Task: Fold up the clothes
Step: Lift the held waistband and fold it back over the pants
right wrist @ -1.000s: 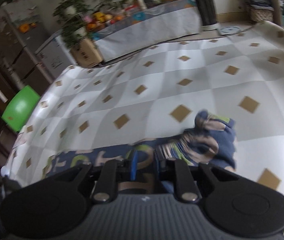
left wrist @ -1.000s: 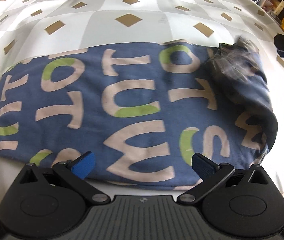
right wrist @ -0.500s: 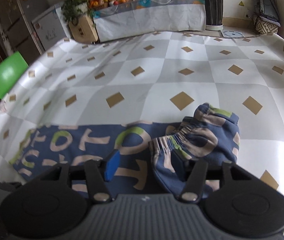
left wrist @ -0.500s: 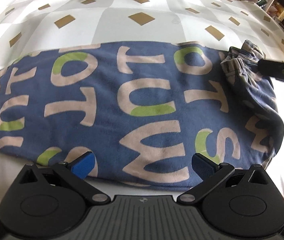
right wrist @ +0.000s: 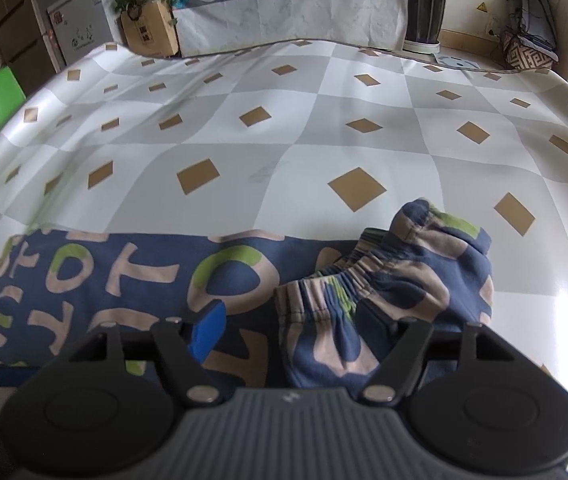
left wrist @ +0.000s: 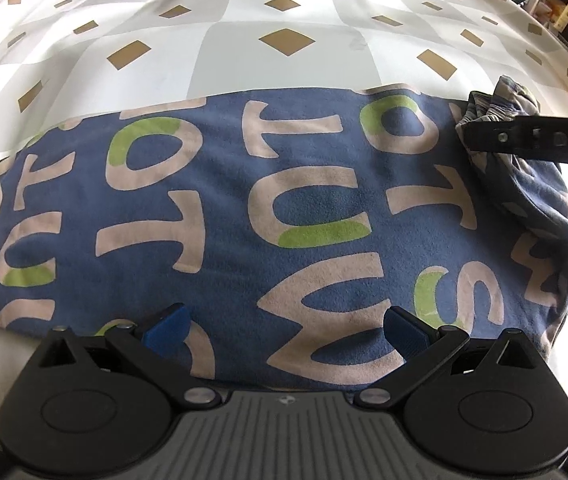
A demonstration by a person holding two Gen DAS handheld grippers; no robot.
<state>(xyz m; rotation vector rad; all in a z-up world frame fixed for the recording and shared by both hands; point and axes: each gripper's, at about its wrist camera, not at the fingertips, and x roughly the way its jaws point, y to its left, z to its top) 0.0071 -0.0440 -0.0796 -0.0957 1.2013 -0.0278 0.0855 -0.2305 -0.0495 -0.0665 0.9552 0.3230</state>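
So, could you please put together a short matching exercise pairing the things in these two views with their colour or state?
Things:
1. blue lettered garment
2. elastic waistband
3. checked cloth
4. left gripper

Descriptions:
A. white and grey with tan diamonds
B. spread flat, printed with beige and green letters
C. open, holding nothing
D. folded back over the garment, between the opening fingers of the right gripper

Pairs: 1-B, 2-D, 3-A, 4-C
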